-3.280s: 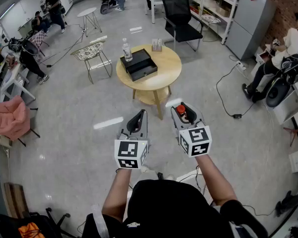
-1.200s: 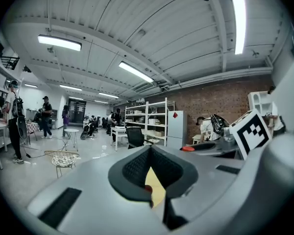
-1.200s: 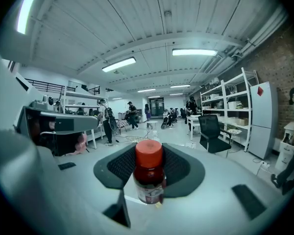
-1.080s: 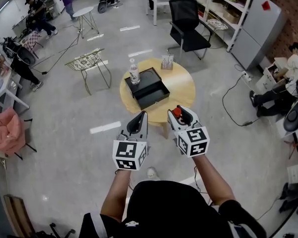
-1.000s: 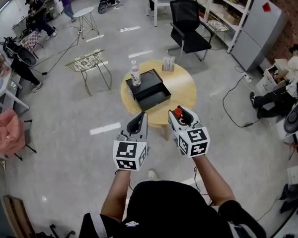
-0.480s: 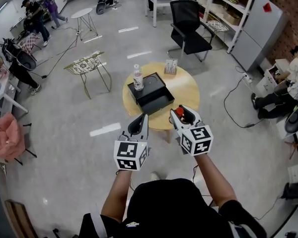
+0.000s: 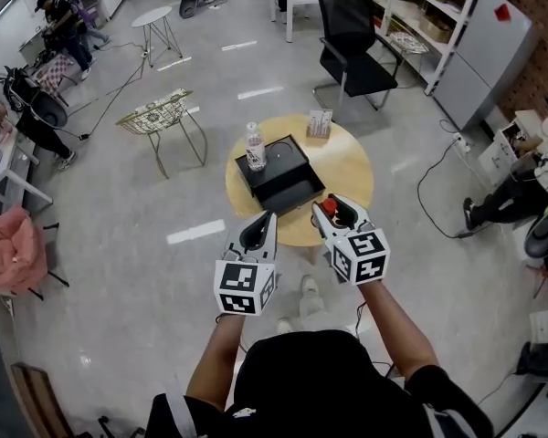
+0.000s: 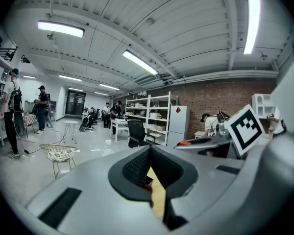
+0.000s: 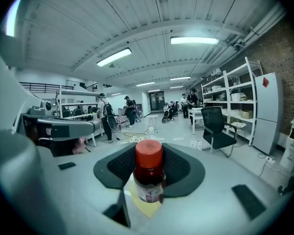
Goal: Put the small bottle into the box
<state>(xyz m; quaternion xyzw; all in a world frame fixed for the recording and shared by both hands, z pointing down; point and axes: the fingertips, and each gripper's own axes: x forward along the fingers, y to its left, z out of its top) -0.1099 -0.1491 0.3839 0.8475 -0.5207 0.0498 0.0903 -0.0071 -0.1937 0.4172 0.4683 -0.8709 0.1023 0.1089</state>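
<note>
A small dark bottle with a red cap [image 9: 148, 176] stands upright between the pads of my right gripper [image 9: 148, 166], which is shut on it. In the head view the red cap [image 7: 329, 205] shows at the right gripper [image 7: 332, 211], over the near edge of the round wooden table [image 7: 345, 170]. The black open box [image 7: 281, 175] lies on the table, ahead and to the left of the bottle. My left gripper [image 7: 260, 229] hangs beside the right one, just short of the table; its jaws [image 8: 149, 166] meet with nothing between them.
A clear water bottle [image 7: 254, 146] stands at the box's far left corner, and a small card holder [image 7: 321, 123] at the table's far edge. A black office chair [image 7: 352, 48] and a wire chair [image 7: 155, 112] stand beyond. People sit at both sides of the room.
The table and the box have come closer, now right in front of both grippers. The right gripper keeps the bottle. Both grippers hold the same pose.
</note>
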